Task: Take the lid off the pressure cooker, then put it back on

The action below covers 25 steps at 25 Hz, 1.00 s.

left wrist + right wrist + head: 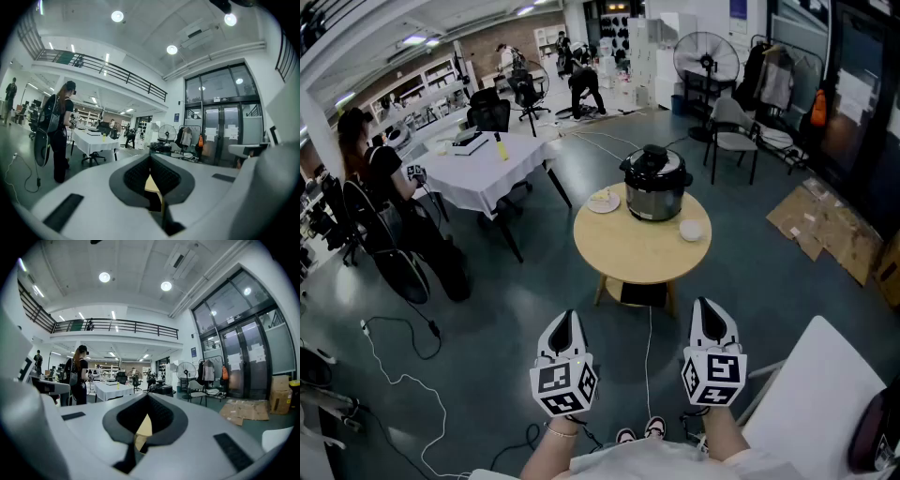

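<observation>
Left gripper (565,321) and right gripper (706,306): both clenched, nothing between the jaws, held well short of the table (623,270). Cooker (654,195) stands at the table's far edge, lid (654,160) seated on it.

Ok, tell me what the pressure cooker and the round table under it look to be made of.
The pressure cooker: silvery body with bright streaks, likely polished steel; its lid is glossy black, probably plastic. The round table: even pale tan, matte top, wood or wood-look laminate; can't tell which.
</observation>
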Tool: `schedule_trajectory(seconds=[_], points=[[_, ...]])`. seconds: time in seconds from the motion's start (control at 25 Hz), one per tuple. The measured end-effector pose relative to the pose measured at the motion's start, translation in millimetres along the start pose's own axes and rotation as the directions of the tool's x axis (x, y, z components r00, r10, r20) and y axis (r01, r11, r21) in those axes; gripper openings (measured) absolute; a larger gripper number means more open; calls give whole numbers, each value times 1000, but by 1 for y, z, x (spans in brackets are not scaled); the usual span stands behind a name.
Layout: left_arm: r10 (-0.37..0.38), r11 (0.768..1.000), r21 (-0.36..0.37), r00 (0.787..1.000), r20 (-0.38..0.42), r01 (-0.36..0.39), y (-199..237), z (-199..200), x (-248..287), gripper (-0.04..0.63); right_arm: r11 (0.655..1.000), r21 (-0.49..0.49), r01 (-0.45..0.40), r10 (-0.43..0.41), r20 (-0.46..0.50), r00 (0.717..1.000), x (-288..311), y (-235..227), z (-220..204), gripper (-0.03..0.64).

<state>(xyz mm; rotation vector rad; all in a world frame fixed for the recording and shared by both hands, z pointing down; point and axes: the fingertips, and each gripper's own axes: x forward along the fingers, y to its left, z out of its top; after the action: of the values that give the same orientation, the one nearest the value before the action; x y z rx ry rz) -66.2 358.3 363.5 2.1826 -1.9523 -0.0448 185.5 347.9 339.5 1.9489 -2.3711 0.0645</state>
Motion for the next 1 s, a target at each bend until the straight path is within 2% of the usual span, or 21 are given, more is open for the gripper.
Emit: schedule_trajectory(seconds=[0.24,0.44,0.72,1.0], points=[[13,1000,-2,1000,-1,-13,9,0,3,-5,1000,8,-5,5,-6,1000,7,2,-1,-2],[19,1000,-7,1000,-6,-19,15,0,5,-5,995,78,-57,58,-3,998,12,5,-2,0],[31,999,-7,1000,-5,-31,20,1,9,-5,999,7,-42,42,11,999,16,7,4,5],[47,999,-9,999,-5,-47,26,-2,12,-5,998,4,-70,70,9,997,23,10,5,92]])
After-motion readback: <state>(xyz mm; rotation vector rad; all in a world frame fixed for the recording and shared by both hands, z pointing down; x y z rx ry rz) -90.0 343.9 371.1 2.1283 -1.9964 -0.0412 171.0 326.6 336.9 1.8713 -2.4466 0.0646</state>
